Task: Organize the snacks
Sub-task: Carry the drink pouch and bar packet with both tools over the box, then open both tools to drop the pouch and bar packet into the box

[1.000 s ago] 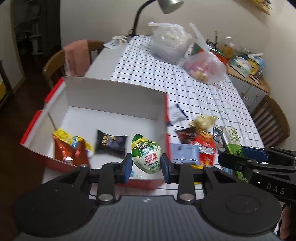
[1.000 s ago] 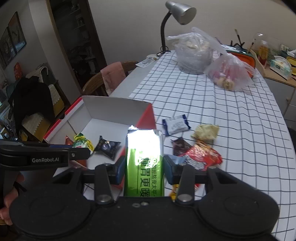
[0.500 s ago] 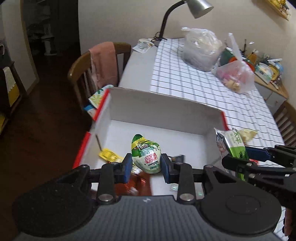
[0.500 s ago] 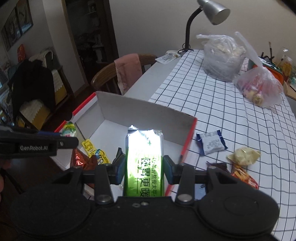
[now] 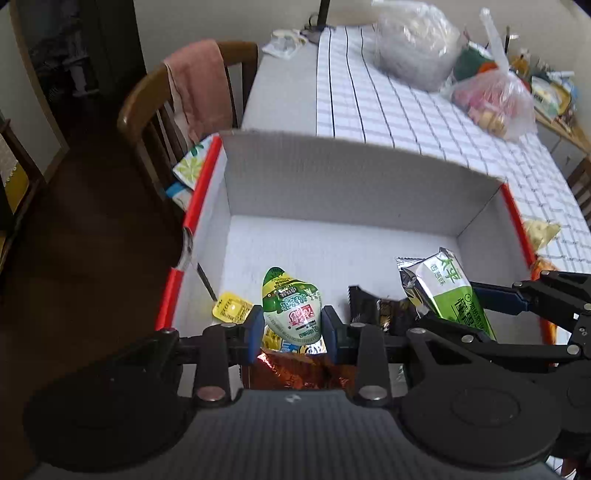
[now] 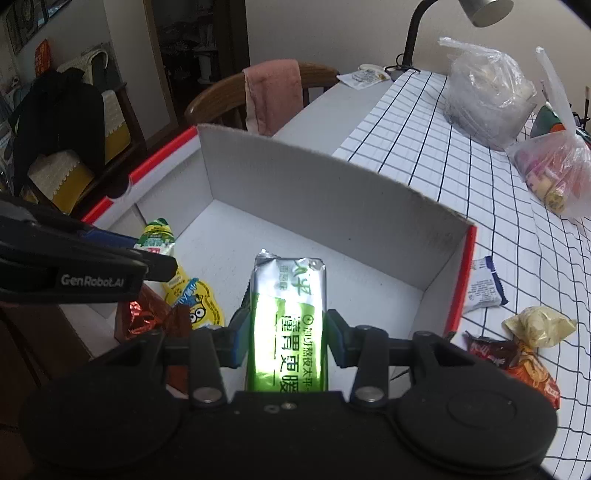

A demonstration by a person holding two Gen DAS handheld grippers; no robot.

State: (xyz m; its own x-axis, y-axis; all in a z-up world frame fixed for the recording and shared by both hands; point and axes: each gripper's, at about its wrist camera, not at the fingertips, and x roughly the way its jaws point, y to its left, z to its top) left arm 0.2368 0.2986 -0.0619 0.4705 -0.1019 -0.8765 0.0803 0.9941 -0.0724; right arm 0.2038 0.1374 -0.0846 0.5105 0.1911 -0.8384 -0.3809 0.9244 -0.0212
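Observation:
My left gripper [image 5: 291, 328] is shut on a small green-and-white snack pouch [image 5: 291, 306], held over the near left part of the white cardboard box [image 5: 332, 184] with red edges. My right gripper [image 6: 284, 336] is shut on a long green-and-silver cracker pack [image 6: 288, 314], held over the box floor to the right; the same pack [image 5: 447, 288] shows at the right of the left wrist view. Inside the box lie a yellow packet [image 6: 195, 302], a red foil packet [image 6: 144, 317] and a dark wrapped snack [image 5: 373, 306].
Loose snacks lie on the checked tablecloth right of the box: a blue-and-white packet [image 6: 484, 284], a pale gold wrapper [image 6: 535, 325] and red wrappers [image 6: 528, 373]. Two plastic bags [image 6: 487, 96] and a desk lamp [image 6: 484, 11] stand farther back. A wooden chair with a pink cloth [image 6: 273, 96] stands beside the table.
Both grippers have moved left and down, from the box's right edge to over its inside, each keeping its snack. The box now fills both views.

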